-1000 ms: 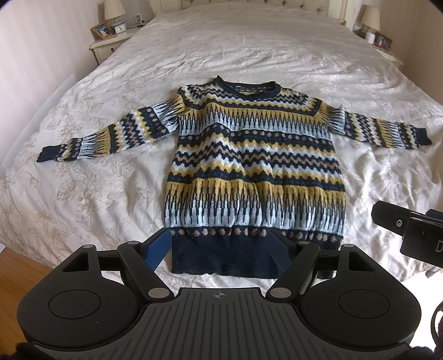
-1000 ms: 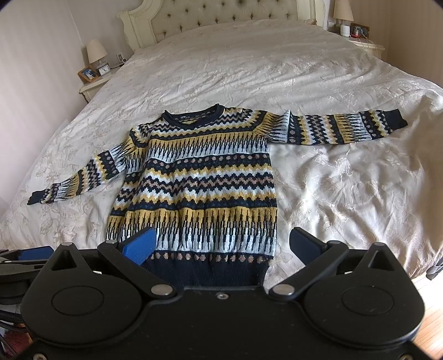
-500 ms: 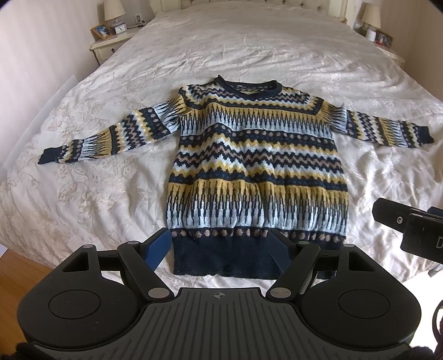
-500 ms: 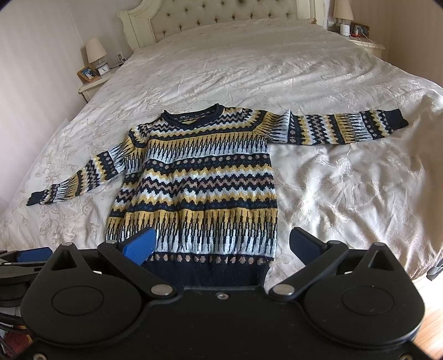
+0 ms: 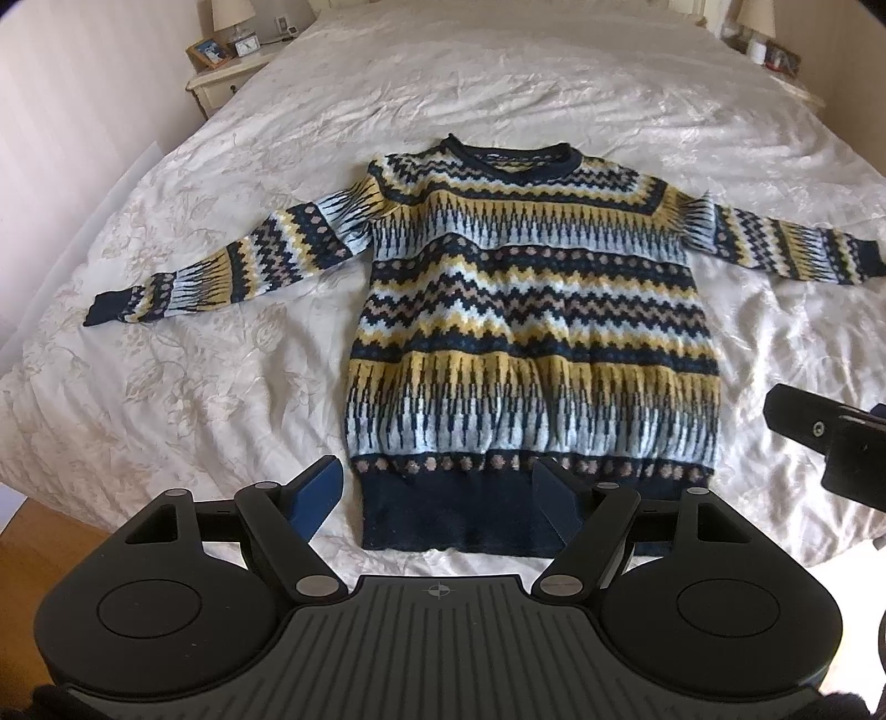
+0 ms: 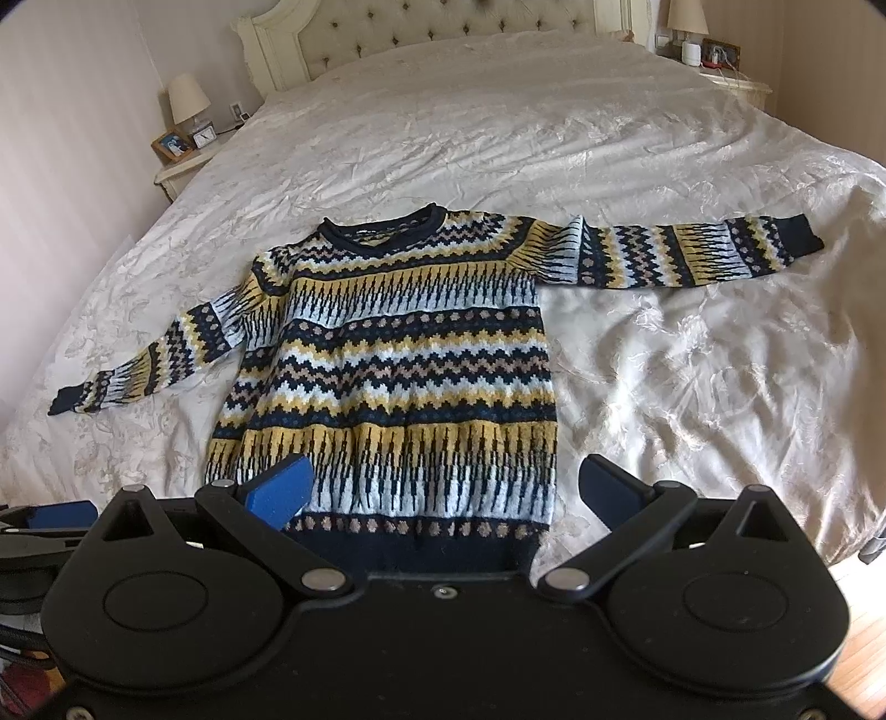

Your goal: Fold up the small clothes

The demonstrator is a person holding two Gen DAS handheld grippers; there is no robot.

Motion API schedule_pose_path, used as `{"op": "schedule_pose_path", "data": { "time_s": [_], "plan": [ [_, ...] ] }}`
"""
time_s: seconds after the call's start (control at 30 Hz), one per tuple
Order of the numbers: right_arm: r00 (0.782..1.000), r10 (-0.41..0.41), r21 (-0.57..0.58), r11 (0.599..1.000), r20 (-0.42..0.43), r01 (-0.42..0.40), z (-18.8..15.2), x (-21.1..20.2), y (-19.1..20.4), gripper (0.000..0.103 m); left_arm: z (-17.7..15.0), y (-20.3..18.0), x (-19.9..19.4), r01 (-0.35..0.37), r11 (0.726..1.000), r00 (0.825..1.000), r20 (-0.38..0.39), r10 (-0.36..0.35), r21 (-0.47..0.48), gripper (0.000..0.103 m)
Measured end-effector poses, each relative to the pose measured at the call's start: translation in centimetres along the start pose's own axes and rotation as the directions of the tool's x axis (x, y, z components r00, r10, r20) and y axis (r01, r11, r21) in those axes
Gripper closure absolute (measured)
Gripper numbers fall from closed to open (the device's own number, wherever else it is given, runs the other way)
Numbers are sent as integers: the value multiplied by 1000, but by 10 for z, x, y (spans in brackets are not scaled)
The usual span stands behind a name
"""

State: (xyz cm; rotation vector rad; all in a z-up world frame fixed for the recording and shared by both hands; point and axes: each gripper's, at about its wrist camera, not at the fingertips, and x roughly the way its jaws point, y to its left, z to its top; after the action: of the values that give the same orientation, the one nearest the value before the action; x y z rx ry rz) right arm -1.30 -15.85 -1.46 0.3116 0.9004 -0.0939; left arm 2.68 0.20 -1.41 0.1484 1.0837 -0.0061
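A knitted sweater in navy, yellow and pale blue bands lies flat on the bed, face up, neck toward the headboard, both sleeves spread sideways. My left gripper hovers open over the left part of the navy hem with nothing between its blue pads. The right gripper hangs open above the hem's right part, its pads apart and empty. In the left wrist view the right gripper's body shows at the right edge.
The bed carries a cream, wrinkled floral cover. A tufted headboard stands at the far end. Nightstands with lamps flank it. Wooden floor shows past the near bed edge.
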Motion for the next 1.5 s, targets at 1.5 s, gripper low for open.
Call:
{"op": "schedule_pose_path", "data": {
  "time_s": [1.5],
  "plan": [
    [931, -349, 29, 937, 103, 348, 168, 149, -226, 5, 181, -87, 108, 63, 994, 993, 102, -54, -86, 40]
  ]
}}
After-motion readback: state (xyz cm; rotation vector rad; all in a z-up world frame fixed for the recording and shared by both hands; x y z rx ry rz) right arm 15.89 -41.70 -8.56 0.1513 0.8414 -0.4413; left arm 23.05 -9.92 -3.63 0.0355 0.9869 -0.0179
